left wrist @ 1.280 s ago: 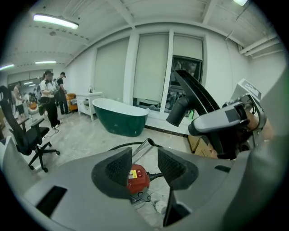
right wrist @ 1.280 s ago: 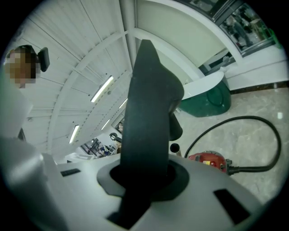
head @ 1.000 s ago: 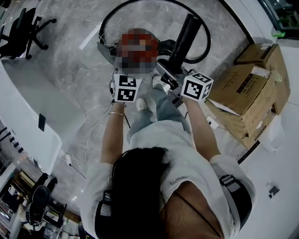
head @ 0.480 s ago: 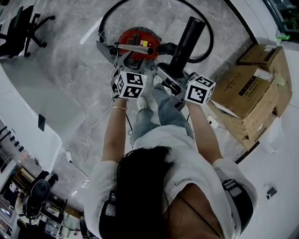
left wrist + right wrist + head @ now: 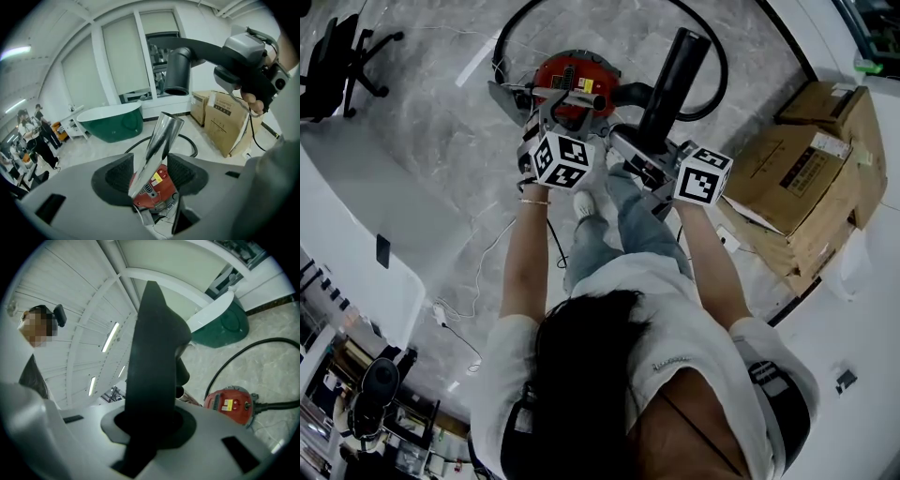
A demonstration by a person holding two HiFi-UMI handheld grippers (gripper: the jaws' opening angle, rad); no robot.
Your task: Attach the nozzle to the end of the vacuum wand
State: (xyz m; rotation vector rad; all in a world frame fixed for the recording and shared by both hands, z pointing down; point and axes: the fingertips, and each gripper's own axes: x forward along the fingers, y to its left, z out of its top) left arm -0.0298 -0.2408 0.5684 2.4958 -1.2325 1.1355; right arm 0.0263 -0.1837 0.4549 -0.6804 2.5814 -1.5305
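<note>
A chrome vacuum wand (image 5: 157,145) slants up between the jaws of my left gripper (image 5: 149,171). It leans on the left pad, and a gap shows at the right pad. These jaws are opening. In the head view the left gripper (image 5: 555,117) hangs just over the red vacuum cleaner (image 5: 577,73). My right gripper (image 5: 150,423) is shut on a thick black nozzle tube (image 5: 152,357). That nozzle tube (image 5: 675,80) stands beside the wand, its open mouth (image 5: 178,86) above the wand's tip and apart from it.
A black hose (image 5: 712,94) loops on the marble floor behind the red vacuum cleaner (image 5: 229,404). Cardboard boxes (image 5: 797,169) are stacked at the right. A green bathtub (image 5: 112,122) stands ahead, an office chair (image 5: 337,66) far left. The person's legs (image 5: 628,225) are below the grippers.
My left gripper has sunk towards the red vacuum cleaner and rolled, its marker cube turning. The right gripper and the black nozzle tube have hardly moved.
</note>
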